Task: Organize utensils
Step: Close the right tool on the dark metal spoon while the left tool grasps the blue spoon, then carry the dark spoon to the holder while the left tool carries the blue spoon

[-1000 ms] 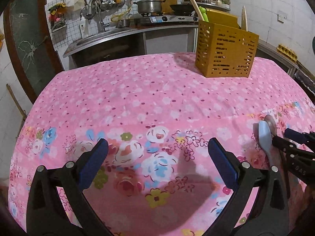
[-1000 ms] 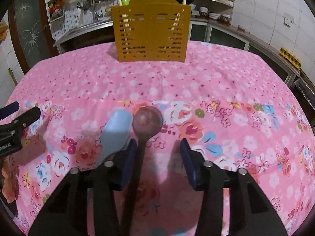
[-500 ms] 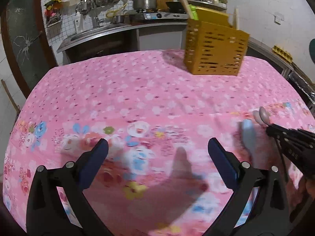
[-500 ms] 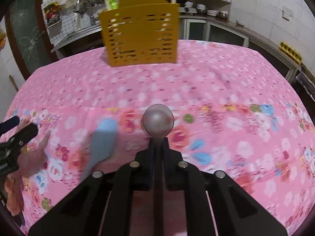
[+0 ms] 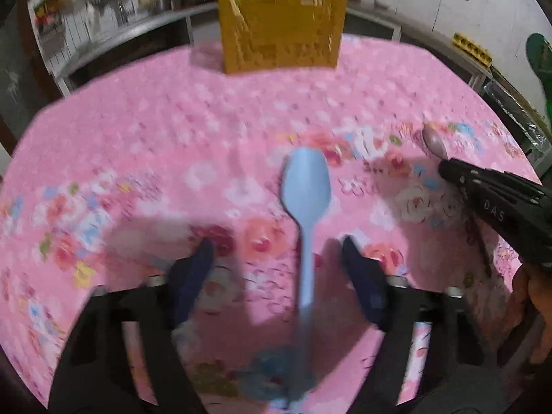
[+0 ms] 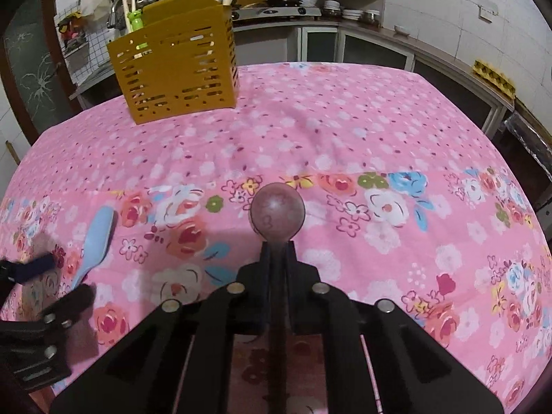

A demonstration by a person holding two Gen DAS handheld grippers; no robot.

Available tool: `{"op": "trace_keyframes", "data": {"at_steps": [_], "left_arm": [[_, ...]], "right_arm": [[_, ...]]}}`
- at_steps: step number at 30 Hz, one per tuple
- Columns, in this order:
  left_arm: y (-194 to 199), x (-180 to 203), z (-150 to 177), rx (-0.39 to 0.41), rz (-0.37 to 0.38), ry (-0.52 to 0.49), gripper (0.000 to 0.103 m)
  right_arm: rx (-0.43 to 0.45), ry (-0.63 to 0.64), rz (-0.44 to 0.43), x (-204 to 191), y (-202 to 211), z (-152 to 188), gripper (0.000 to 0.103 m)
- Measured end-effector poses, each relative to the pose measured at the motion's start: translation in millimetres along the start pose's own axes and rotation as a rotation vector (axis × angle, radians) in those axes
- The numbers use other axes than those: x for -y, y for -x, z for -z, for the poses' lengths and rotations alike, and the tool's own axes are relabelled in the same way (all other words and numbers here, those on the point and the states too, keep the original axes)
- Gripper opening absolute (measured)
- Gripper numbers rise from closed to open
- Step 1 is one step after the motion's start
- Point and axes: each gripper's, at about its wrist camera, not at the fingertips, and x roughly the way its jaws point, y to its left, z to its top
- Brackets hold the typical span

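A light blue plastic spoon (image 5: pixel 305 186) lies on the pink flowered tablecloth (image 5: pixel 155 120), bowl pointing away. Its handle runs between the fingers of my left gripper (image 5: pixel 276 248), nearer the right pad. The jaws are closing and the pads stand clear of the handle. My right gripper (image 6: pixel 277 252) is shut on the handle of a dark brown spoon (image 6: pixel 277 212), whose bowl sticks out ahead of the tips. The left wrist view shows the right gripper (image 5: pixel 445 169) and its brown spoon (image 5: pixel 434 142) at the right. The yellow slotted utensil holder (image 6: pixel 176 69) stands at the table's far side.
Chopsticks and a green utensil stand in the holder (image 5: pixel 281 24). Behind the table runs a kitchen counter (image 6: pixel 345 24) with a stove and a wok. The table's right edge (image 6: pixel 483 127) drops toward cabinets. A person's hand (image 5: pixel 531 296) holds the right gripper.
My left gripper swept right until the blue spoon's handle lay between its fingers, and its jaws narrowed. My right gripper shut on the brown spoon and carried it away from the blue one.
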Motion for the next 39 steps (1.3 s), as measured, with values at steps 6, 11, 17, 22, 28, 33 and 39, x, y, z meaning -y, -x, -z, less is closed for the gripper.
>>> {"op": "trace_keyframes", "data": {"at_steps": [6, 11, 17, 22, 28, 33, 39], "left_arm": [[-7.9, 6.4, -16.5, -0.003, -0.031, 0.032, 0.025], [-19.5, 0.3, -36.1, -0.039, -0.028, 0.069, 0.014], [-28.0, 1.5, -51.6, -0.081, -0.034, 0.050, 0.014], [-34.6, 3.0, -62.2, -0.086, -0.043, 0.029, 0.014], [-38.2, -1.1, -71.2, -0.061, -0.018, 0.046, 0.009], [-23.2, -10.9, -80.2, 0.018, 0.012, 0.089, 0.009], [17.8, -18.6, -101.8, 0.211, -0.018, 0.103, 0.009]], "right_arm": [[0.000, 0.019, -0.054, 1.3, -2.0, -1.5, 0.008], [-0.016, 0.037, -0.082, -1.3, -4.6, -5.8, 0.008], [-0.075, 0.052, -0.105, 0.2, -10.8, -19.0, 0.009], [-0.114, 0.045, -0.107, -1.2, -19.2, -28.4, 0.009], [-0.118, 0.026, -0.121, 1.0, -23.4, -39.4, 0.008], [-0.056, -0.008, -0.131, 7.9, -15.1, -51.3, 0.008], [0.078, -0.051, -0.147, 14.9, 4.9, -76.1, 0.008]]}}
